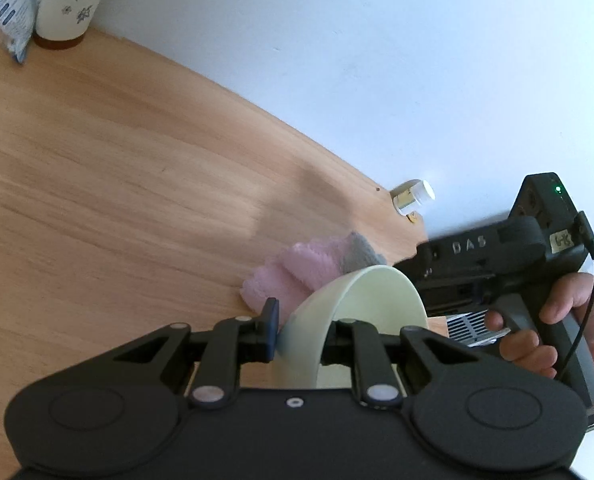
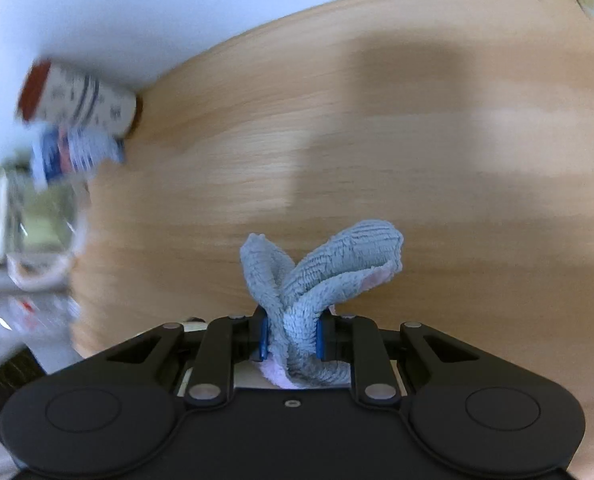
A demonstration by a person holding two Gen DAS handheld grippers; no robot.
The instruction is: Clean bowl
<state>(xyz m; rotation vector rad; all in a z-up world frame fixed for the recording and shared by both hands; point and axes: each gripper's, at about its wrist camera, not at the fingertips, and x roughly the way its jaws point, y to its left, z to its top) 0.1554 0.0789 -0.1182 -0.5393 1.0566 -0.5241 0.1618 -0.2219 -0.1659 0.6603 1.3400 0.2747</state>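
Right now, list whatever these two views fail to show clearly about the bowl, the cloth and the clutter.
- Pale green plastic bowl, left wrist view: base hidden behind the left gripper; absent from the right view.
- Grey and pink fluffy cloth, right wrist view: its lower end is hidden between the right gripper pads.
- Patterned white cup and packets, right wrist view: motion-blurred, labels unreadable.
- Small white-capped bottle, left wrist view: too small to read.
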